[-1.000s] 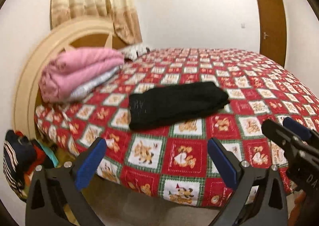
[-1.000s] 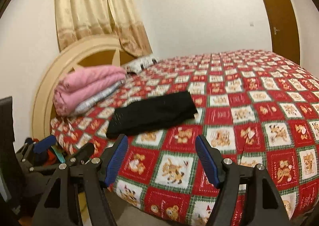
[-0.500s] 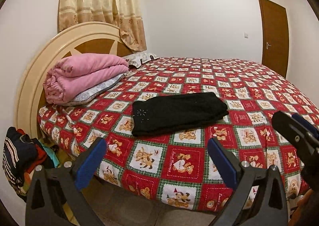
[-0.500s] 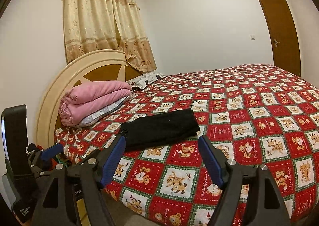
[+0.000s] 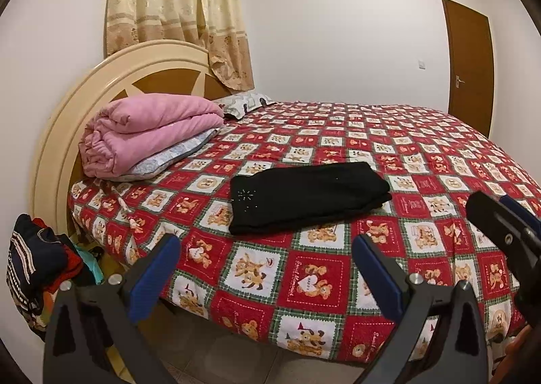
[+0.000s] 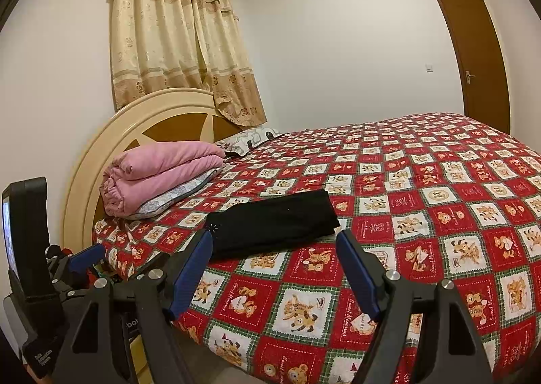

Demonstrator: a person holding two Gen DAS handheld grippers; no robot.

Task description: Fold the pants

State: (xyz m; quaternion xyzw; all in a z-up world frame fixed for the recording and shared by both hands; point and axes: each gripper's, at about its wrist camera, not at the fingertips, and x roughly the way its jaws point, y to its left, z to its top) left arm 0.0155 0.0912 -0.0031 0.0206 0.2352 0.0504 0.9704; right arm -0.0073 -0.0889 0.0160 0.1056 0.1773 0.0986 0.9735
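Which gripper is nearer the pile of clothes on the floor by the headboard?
Left. The left gripper hangs just right of the clothes pile; the right gripper sits farther right, past the left one, jaws open.

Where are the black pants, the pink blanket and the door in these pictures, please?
pants [image 5: 309,196], left wrist view, middle of the folded cloth.
blanket [image 6: 159,174], right wrist view, middle of the folded stack.
door [image 5: 470,69], left wrist view, middle of the panel.

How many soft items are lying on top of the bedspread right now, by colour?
Black: 1, the folded black pants
Pink: 1, the folded pink blanket
Pale grey: 2, the pillow under the blanket and the patterned pillow by the headboard
Total: 4
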